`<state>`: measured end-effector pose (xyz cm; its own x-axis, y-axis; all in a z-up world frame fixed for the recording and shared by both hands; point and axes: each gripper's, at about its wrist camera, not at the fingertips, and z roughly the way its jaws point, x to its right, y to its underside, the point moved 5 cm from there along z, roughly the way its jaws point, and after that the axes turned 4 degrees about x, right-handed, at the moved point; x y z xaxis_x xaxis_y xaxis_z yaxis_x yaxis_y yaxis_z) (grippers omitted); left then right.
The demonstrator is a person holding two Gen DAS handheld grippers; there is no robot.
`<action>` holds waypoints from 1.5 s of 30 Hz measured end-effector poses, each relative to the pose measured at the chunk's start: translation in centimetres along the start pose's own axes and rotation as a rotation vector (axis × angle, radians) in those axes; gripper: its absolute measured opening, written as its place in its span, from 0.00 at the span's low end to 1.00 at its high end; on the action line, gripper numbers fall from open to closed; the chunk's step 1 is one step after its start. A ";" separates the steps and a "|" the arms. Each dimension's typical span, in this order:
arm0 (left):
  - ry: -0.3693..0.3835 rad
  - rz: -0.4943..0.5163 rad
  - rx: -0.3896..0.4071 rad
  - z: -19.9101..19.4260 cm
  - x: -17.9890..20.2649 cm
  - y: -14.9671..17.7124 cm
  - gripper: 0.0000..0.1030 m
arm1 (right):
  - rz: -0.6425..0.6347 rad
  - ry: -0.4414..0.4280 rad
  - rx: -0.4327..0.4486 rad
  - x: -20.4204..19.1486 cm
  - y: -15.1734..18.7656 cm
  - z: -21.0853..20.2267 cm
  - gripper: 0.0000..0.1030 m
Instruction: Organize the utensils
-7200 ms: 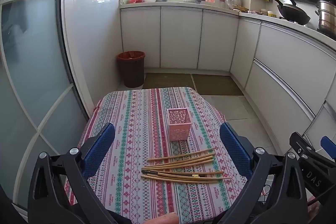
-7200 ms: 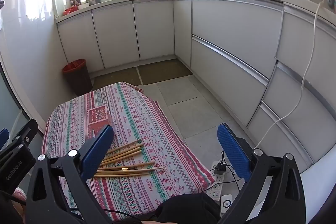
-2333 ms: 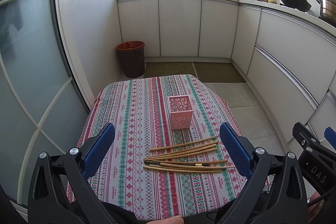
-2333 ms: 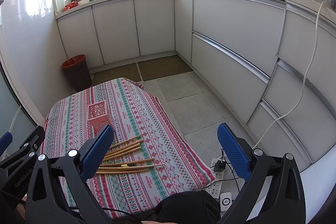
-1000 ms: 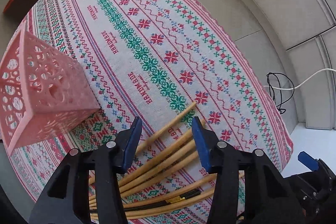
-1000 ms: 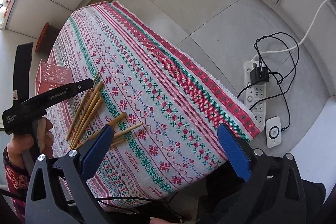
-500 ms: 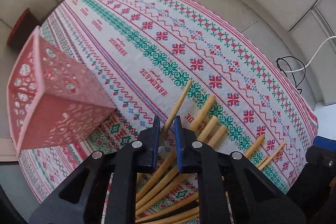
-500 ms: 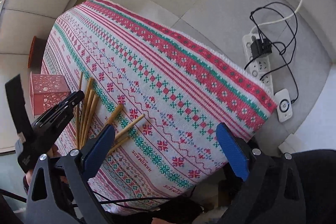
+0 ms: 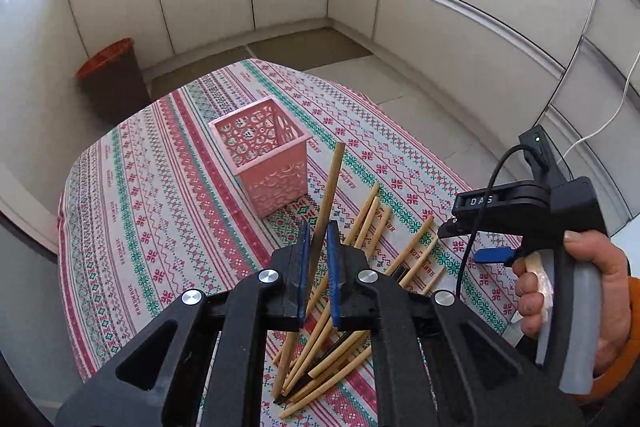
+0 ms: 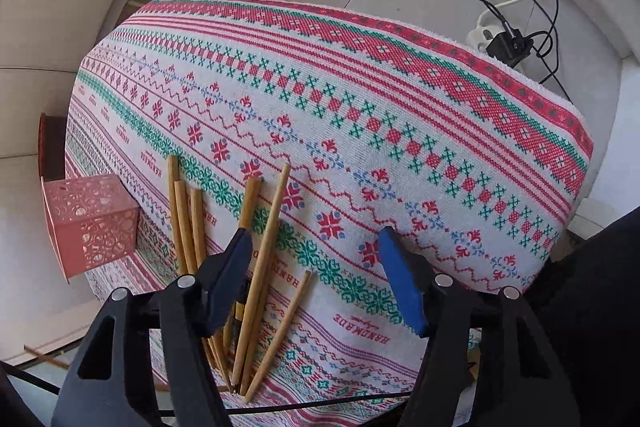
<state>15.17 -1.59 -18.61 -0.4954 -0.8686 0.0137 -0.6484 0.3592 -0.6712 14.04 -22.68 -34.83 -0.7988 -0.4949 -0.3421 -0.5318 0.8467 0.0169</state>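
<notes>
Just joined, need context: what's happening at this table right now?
A person holds a gripper in each hand, sorting chopsticks on a patterned tablecloth. The left gripper is shut on one wooden chopstick, lifted off the pile and angled toward the empty pink holder. The right gripper hovers over the remaining chopsticks, its jaws closing, with one or two sticks between them but not gripped yet. Nothing is in the holder so far.

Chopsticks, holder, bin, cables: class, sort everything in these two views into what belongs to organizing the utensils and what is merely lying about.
Belongs to the job:
- chopstick, clamped in the left gripper
- loose chopsticks on the tablecloth
- pink holder
- right gripper, jaws closing, nothing gripped

Just lying about:
- red bin
- power strip and cables
</notes>
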 end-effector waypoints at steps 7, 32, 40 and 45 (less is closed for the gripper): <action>-0.002 -0.040 0.063 -2.3 -2.3 0.3 0.06 | -0.045 0.132 0.088 -2.7 -1.2 0.9 0.38; 0.011 -0.106 0.128 -6.9 -2.0 -1.3 0.05 | -0.357 -0.146 0.310 -7.9 2.6 -10.6 0.05; 0.077 -0.160 0.161 -8.6 -0.7 -3.6 0.05 | -0.491 -0.279 0.398 -9.0 3.9 -18.1 0.05; 0.065 -0.188 0.198 -9.4 -0.6 -6.1 0.05 | -0.537 -0.338 0.454 -10.4 3.0 -22.7 0.05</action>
<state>14.01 -0.05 -7.61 -0.4171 -0.8878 0.1948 -0.6103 0.1148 -0.7838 14.35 -19.41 -9.92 -0.2963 -0.8349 -0.4638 -0.5959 0.5411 -0.5934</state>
